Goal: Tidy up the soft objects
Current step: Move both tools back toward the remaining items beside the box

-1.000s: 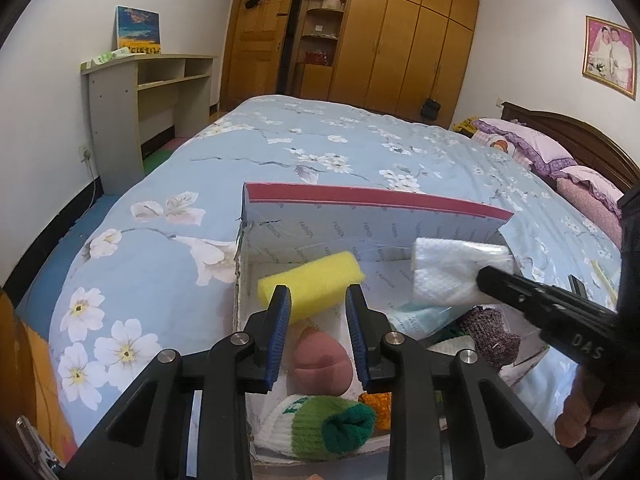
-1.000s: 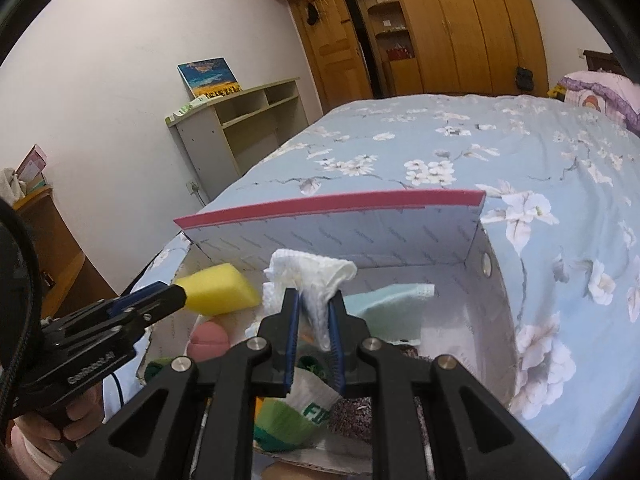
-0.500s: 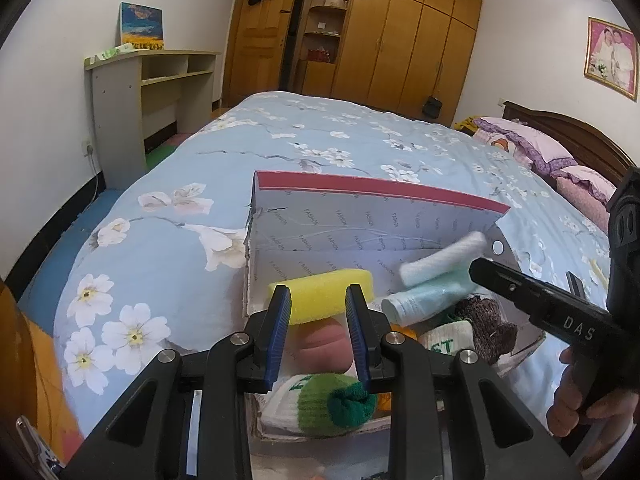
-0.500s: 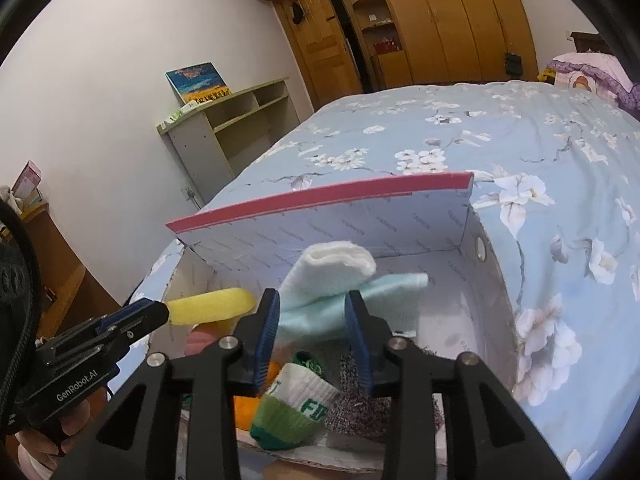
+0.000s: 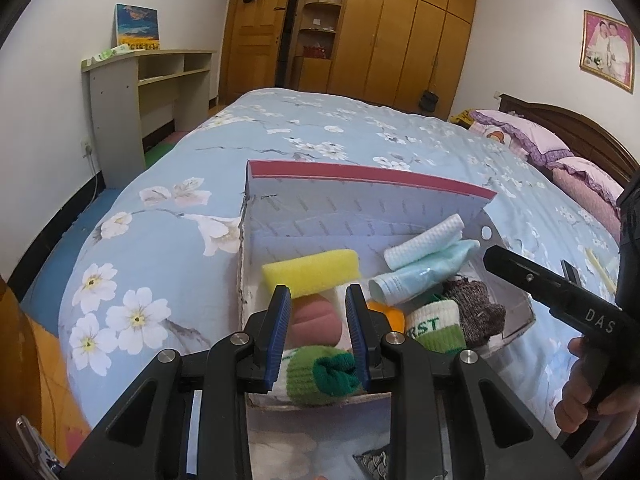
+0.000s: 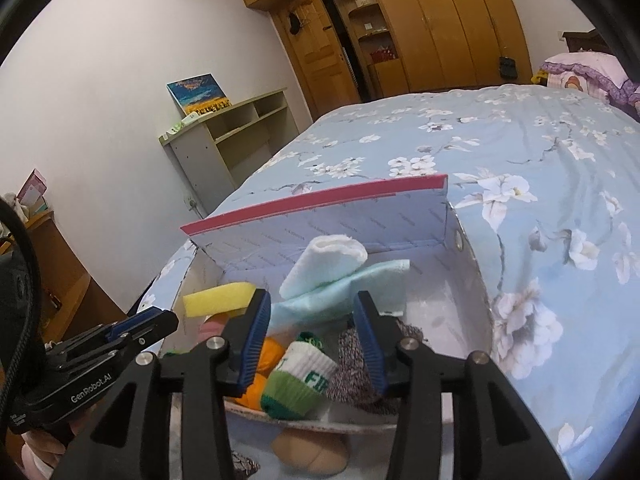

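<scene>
floral bed (image 5: 160, 240), box (image 5: 360, 184), both hand-held grippers spread, right (image 6: 316, 336) marked "das", left (image 5: 318, 332) "genrobot.ai"

Both wrist views near, apparently sharing box (image 5: 360, 208)

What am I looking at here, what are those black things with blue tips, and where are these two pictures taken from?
They are hand-held tongs, one in each of a person's hands, each carrying a camera that looks along its fingers. One picture comes from the left tongs, the other from the right tongs. Both stand open and hold nothing. Ahead, on a flowered bed, sits an open cardboard box filled with soft things: a yellow sponge, a white rolled cloth on a pale blue cloth, and a green-and-white sock.
</scene>
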{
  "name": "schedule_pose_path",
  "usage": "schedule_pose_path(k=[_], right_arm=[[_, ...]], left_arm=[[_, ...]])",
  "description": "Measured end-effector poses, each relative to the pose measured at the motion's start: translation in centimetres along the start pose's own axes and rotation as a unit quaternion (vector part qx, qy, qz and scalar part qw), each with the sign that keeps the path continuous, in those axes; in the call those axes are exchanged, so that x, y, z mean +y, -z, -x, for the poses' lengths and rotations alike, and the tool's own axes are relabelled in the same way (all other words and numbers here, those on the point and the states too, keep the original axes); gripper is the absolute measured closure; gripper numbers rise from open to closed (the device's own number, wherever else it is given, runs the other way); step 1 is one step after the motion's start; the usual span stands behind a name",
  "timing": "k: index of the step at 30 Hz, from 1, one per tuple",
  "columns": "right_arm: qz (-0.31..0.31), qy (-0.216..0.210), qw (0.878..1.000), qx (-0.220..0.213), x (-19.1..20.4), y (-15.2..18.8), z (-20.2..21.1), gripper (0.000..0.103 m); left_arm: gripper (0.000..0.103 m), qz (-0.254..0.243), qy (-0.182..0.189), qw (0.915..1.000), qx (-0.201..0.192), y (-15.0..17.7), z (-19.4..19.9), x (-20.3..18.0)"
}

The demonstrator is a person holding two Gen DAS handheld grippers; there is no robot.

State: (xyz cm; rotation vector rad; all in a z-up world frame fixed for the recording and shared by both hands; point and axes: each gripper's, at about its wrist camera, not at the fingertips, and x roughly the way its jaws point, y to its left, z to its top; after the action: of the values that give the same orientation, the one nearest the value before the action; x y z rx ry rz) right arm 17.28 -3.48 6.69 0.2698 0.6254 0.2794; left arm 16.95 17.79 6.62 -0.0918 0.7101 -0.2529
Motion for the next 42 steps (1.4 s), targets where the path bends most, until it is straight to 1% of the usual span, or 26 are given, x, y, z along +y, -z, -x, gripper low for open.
schedule_pose_path(k=[7,13,27,36,42], right_arm=[[0.003,-0.001,1.0,-0.002,0.4,0.8,1.5,0.057],[-0.002,-0.012,1.0,-0.002,0.7,1.7,3.1,0.057],[0.006,0.003,1.0,0.002,1.4,4.4,6.3,0.057],[0.005,0.014,1.0,0.009,1.2,6.4,7.7,0.057],[-0.003,0.021,1.0,0.014,0.7,7.8,8.6,0.057]], left_arm=[[0.074,-0.002,0.005,0.9999,0.009,0.8,0.7,-0.4],[0.074,-0.002,0.01,0.9999,0.013,1.5,1.5,-0.7],[0.074,-0.012,0.017,0.9995,0.023,3.4,3.5,-1.5],[0.074,-0.009,0.036,0.9981,0.049,5.1,4.0,-1.3],[0.074,-0.014,0.054,0.9961,0.069,6.2,4.0,-2.1]])
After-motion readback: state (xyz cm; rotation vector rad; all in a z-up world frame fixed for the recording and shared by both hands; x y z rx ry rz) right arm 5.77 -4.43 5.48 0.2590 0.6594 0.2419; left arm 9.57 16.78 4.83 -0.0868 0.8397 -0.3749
